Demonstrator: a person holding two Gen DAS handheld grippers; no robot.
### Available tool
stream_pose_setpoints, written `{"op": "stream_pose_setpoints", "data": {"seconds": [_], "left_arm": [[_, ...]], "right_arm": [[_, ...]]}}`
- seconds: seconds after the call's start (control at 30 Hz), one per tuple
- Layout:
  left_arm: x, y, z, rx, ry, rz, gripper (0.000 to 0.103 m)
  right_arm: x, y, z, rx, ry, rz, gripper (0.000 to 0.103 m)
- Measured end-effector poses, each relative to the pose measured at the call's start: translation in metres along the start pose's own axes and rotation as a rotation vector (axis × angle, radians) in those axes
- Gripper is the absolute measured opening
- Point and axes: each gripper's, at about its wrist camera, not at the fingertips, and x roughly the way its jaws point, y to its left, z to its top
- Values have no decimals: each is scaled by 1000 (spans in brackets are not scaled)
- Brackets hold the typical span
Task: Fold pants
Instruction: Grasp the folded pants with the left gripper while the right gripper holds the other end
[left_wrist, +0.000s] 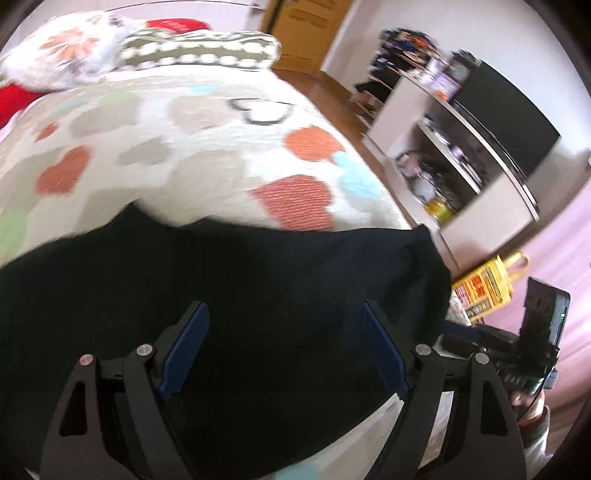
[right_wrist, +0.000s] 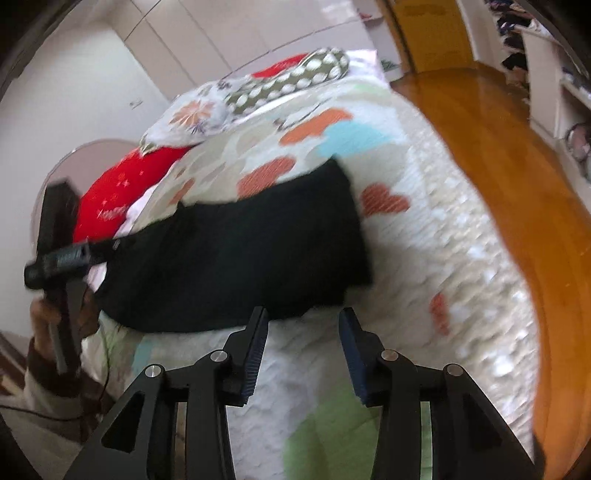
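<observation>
Folding black pants on the bed

Lying flat across the lower middle of both views, the pants (right_wrist: 240, 251) form a dark rectangle on the heart-print bedspread (right_wrist: 424, 236), apparently spread so their edges can be reached. Left gripper (left_wrist: 282, 350) hovers over the cloth, fingers (left_wrist: 184, 350) wide apart and holding nothing. Right gripper (right_wrist: 303, 354) sits just below the near hem, fingers partly open, empty. Bare bedspread lies at right, with wooden floor (right_wrist: 517, 177) beyond; pillows (right_wrist: 288, 79) crowd the upper part

Black tongs (right_wrist: 303, 317) with blue pads (left_wrist: 186, 354), silver screws, striped sleeve (right_wrist: 44, 373).
</observation>
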Motion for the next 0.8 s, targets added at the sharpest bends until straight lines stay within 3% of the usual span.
{"op": "stream_pose_setpoints", "data": {"seconds": [0.1,0.27,0.57,0.8], "left_arm": [[14,-17,13,41,26,-24,83],[44,-51,36,138,79,-142,84],[82,-85,50,260,99,-69,84],[91,-95,51,299,107,-79,84]], "right_arm": [[7,0,-3,24,3,14,48],[10,5,-5,23,-2,36,58],[11,-1,-7,68,-37,54,59],[12,0,-10,81,-65,57,63]]}}
